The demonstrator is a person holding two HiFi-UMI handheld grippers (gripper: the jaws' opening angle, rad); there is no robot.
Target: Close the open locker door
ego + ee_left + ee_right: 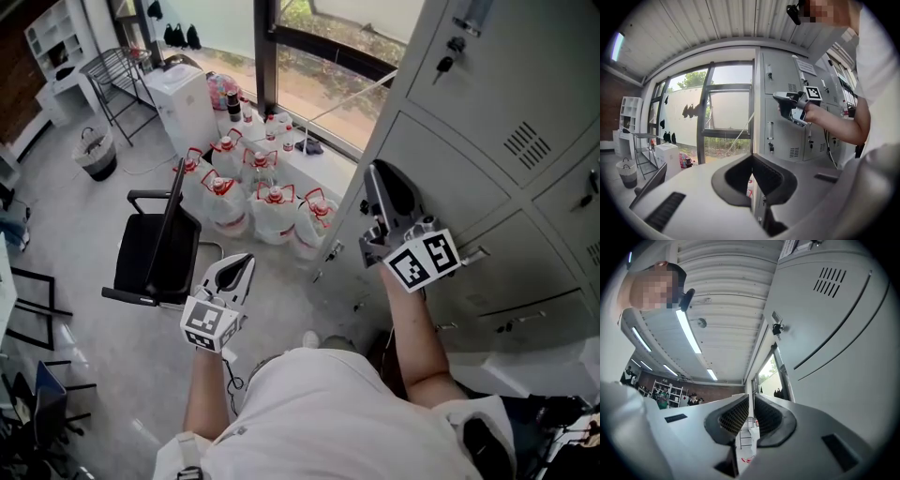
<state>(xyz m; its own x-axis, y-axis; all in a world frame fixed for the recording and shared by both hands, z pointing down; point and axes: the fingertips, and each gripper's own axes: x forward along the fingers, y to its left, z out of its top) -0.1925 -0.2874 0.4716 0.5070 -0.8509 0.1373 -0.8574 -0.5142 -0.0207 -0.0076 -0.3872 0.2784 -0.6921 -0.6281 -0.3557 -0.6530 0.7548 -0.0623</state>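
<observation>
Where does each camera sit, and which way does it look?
Head view: on the head, steeply down at grey metal lockers, black chair; shows left gripper, right gripper, forearms.
Left gripper view: on it, level toward lockers and window; shows right gripper.
Right gripper view: on it, tilted up along lockers to ceiling; shows shoulder.
Shared by the first two: right gripper.

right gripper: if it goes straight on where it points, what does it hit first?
The right gripper points alongside the lockers, not into them, and nothing is close ahead. The line seems to end near the window, though depth is unclear.
</observation>
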